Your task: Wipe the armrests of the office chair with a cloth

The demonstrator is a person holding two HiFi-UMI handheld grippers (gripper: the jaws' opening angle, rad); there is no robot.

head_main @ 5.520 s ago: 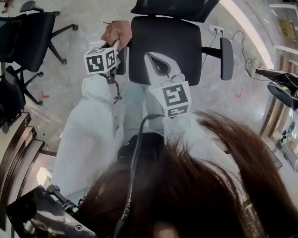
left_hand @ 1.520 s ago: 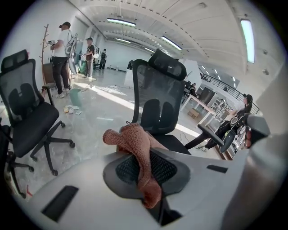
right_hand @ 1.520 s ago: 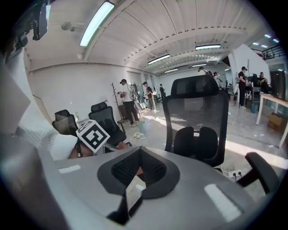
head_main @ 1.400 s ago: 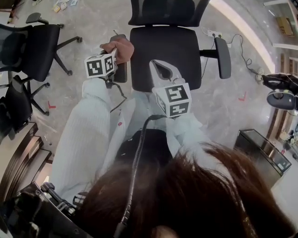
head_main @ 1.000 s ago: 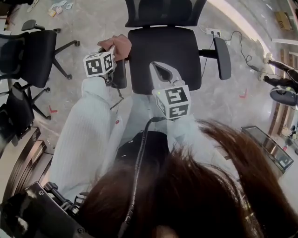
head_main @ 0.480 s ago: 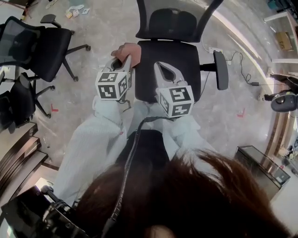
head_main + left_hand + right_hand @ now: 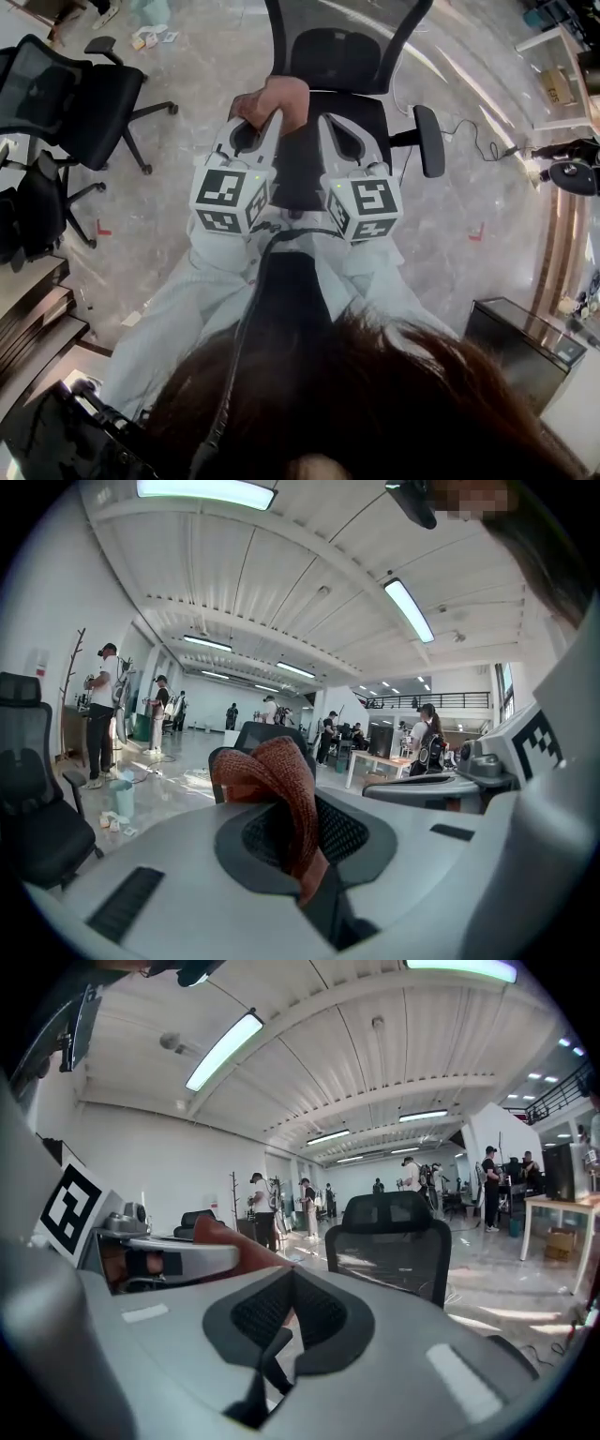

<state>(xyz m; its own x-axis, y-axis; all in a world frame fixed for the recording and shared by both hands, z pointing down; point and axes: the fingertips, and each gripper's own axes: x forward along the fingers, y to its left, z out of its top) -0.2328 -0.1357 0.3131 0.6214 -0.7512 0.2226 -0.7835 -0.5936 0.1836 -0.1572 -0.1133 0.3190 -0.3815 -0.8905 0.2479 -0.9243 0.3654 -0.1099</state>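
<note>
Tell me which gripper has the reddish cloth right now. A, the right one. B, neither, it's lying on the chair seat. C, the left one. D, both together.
C: the left gripper view shows the cloth pinched in the left gripper, while the right gripper is closed with nothing in it.

Open floor (image 7: 450,216) either side of office chair (image 7: 342,56); spare chairs (image 7: 94,94) left.
</note>
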